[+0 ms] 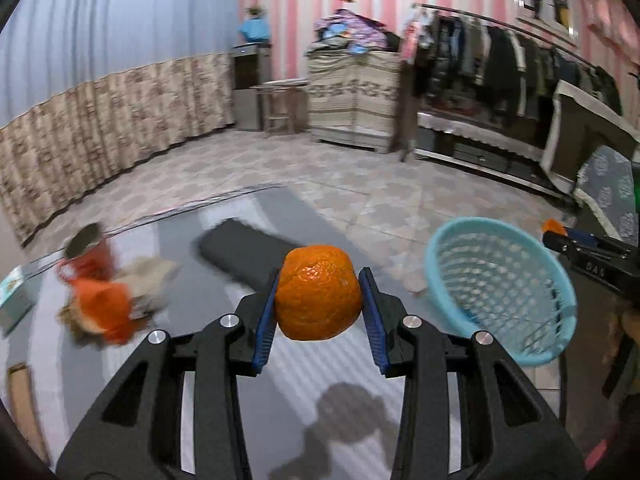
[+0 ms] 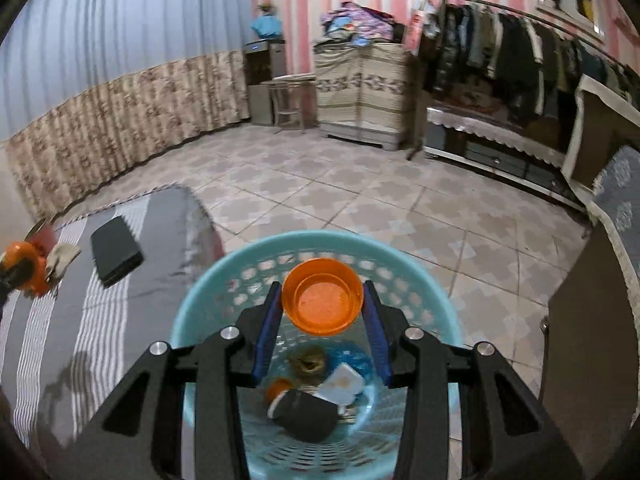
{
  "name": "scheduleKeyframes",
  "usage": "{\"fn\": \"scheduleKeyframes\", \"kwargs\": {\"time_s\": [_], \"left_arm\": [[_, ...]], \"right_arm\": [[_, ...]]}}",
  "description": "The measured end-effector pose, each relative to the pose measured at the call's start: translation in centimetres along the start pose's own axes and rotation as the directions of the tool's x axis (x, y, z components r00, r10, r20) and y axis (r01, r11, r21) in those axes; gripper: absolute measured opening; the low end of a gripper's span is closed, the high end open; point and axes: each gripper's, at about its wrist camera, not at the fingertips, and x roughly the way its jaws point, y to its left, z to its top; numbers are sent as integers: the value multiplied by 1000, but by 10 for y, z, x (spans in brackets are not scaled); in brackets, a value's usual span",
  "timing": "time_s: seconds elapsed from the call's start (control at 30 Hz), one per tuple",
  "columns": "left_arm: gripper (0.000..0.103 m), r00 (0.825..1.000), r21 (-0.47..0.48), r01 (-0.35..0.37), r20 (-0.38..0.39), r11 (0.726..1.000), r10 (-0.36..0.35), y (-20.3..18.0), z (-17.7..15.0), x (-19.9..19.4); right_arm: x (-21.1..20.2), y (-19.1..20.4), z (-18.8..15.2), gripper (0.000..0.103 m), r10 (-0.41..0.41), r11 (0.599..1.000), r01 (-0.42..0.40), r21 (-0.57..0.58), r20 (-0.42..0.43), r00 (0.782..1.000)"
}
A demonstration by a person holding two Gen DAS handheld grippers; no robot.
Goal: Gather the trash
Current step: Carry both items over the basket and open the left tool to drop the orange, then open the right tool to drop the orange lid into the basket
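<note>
Orange peel (image 1: 318, 292) sat clamped in my left gripper (image 1: 319, 308), beside the blue basket (image 1: 440, 248); light, soft, crushable. My right gripper (image 2: 322, 312) pinched a stiff, slick orange cup (image 2: 322, 302) by its walls, over that basket.

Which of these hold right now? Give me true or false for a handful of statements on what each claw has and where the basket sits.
1. The left claw is shut on an orange peel. True.
2. The right claw is empty. False: it grips an orange plastic cup.
3. The cup hangs over the blue basket. True.
4. The basket is empty. False: a white wrapper and a dark item already lie inside.
5. The dark flat case lies in the basket. False: it lies on the striped grey cover.
</note>
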Motion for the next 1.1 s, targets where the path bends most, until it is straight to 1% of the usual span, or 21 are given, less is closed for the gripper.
{"fn": "scheduleKeyframes", "kwargs": {"time_s": [0.13,0.27,0.4,0.57,0.63,0.67,0.7,0.8,0.83,0.87,0.97,1.1], "left_arm": [[38,996,31,88,-10,996,-87,-50,6,22],[38,989,89,148,-23,985,-147,-96,6,46],[38,983,104,180,-67,978,-173,-118,6,71],[40,975,119,202,-114,972,-188,-134,11,96],[48,975,116,200,-123,973,-186,-136,13,101],[58,977,113,193,-115,975,-180,-135,14,100],[64,979,110,186,-105,976,-174,-135,14,100],[67,982,96,174,-92,980,-166,-130,18,97],[69,984,88,161,-89,983,-153,-126,19,95],[72,986,85,153,-84,985,-146,-123,20,93],[80,993,73,106,-53,992,-102,-111,23,86],[87,999,63,43,-9,997,-43,-94,28,75]], "right_arm": [[8,-26,-2,40,-32,998,33,44,-15,999],[14,-39,-4,40,-28,994,31,109,-28,999],[20,-32,-5,40,-25,995,28,96,-38,999],[28,-38,-8,40,-23,992,30,121,-61,998],[28,-40,-8,40,-25,991,32,131,-58,998],[26,-41,-8,40,-26,990,34,135,-56,998],[26,-41,-9,40,-29,990,37,138,-54,998],[28,-41,-10,40,-33,989,41,139,-61,998],[28,-40,-10,40,-34,990,42,136,-62,997],[28,-37,-10,40,-34,990,42,131,-62,997],[27,-31,-9,40,-38,993,44,112,-57,998],[28,-21,-8,40,-37,995,41,92,-48,998]]}}
